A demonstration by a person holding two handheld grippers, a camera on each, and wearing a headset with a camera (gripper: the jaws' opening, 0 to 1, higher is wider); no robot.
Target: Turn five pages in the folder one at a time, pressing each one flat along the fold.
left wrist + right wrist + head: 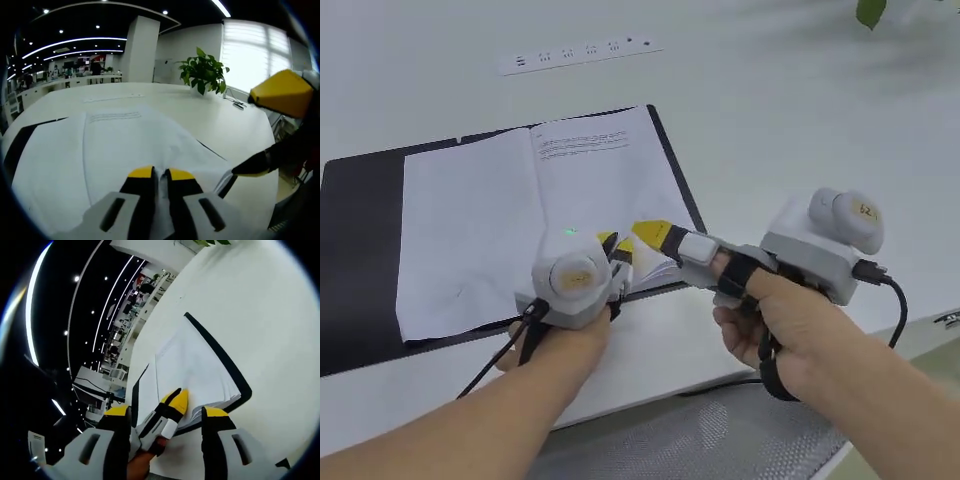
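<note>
Black folder is laid open on the white tabletop. The left gripper, jaws drawn almost together, is set at the right page's lower corner. The right gripper is held spread, with the left gripper's tip between its jaws.

White workbench with a power strip at 11 o'clock. Beyond it, a potted plant at 1 o'clock, a bright window at 2, a white column at 12 and curved ceiling light strips at 10.
</note>
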